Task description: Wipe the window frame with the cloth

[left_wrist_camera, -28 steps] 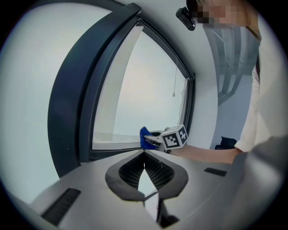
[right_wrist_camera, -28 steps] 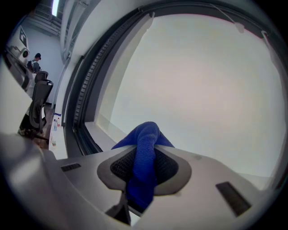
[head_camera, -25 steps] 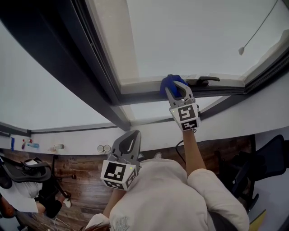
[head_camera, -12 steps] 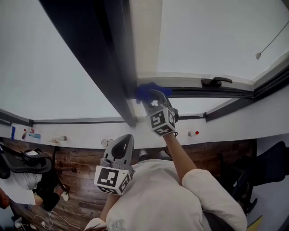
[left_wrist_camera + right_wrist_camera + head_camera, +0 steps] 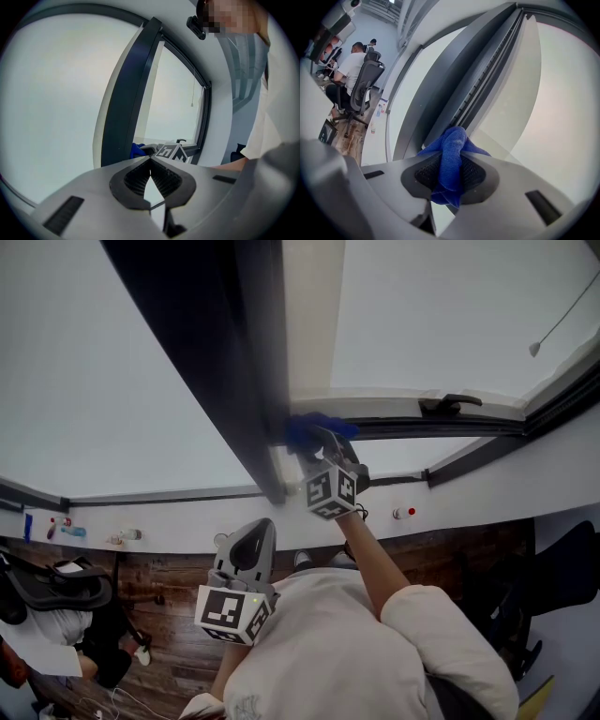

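A blue cloth (image 5: 305,430) (image 5: 452,154) is clamped in my right gripper (image 5: 317,444) (image 5: 451,172), which is shut on it. The cloth presses into the corner where the dark upright of the window frame (image 5: 239,362) (image 5: 454,98) meets the bottom rail (image 5: 412,428). My left gripper (image 5: 251,554) (image 5: 150,169) hangs low near my chest, shut and holding nothing. From the left gripper view, the cloth (image 5: 137,150) and the right gripper's marker cube (image 5: 171,152) show beside the dark upright (image 5: 126,108).
A black window handle (image 5: 450,404) sits on the rail to the right of the cloth. A blind cord (image 5: 562,320) hangs at the far right. A white sill (image 5: 169,526) carries small items. Seated people and office chairs (image 5: 354,77) are on the left.
My right gripper slid the cloth left along the bottom rail, from beside the handle to the corner at the upright. Over the last half second it barely moved. The left gripper stayed low.
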`<state>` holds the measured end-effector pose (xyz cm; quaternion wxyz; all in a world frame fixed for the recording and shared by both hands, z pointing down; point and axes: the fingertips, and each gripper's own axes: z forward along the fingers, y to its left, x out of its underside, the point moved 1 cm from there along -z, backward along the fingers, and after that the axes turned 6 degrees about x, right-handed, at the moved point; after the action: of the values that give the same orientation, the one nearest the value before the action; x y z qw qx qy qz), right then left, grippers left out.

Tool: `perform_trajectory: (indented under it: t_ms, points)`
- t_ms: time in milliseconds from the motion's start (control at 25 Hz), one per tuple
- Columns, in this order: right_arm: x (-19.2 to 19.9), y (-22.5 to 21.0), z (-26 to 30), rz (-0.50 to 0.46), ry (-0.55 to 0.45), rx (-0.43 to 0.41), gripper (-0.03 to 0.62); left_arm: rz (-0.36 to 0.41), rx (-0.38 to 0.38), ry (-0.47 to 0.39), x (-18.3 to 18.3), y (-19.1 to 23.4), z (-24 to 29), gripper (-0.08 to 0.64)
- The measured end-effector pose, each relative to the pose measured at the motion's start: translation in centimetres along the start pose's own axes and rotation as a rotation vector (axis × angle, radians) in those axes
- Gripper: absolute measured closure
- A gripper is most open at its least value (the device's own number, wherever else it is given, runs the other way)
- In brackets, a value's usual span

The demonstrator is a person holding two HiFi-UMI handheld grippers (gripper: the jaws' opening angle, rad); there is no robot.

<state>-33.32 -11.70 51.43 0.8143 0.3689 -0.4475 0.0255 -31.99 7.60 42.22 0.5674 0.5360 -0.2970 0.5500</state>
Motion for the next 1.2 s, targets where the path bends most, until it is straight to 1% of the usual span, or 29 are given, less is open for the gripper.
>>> perform_trajectory:
  t_ms: [160, 400, 600, 1000, 1200]
  points:
    - [0.1, 0.0, -0.3, 0.058, -0.006, 0.002, 0.494, 0.006, 0.019, 0.004, 0.0, -0.2, 0.2, 0.551]
    - [0.3, 0.0, -0.4, 0.043, -0.013, -0.008, 0.494, 0.012, 0.052, -0.008, -0.3, -0.9, 0.7, 0.551]
    - [1.0, -0.7, -0.7, 0.034, 0.012, 0.015, 0.494, 0.016, 0.069, -0.001, -0.3, -1.4, 1.2, 0.551]
    - [2.4, -2.5, -1.6, 0.060, 0.023, 0.046, 0.494, 0.024, 0.092, 0.004, -0.2, -2.3, 2.0, 0.551]
    - [2.8, -2.9, -1.9, 0.077, 0.021, 0.038, 0.494, 0.026, 0.109, 0.015, 0.1, -2.8, 2.5, 0.551]
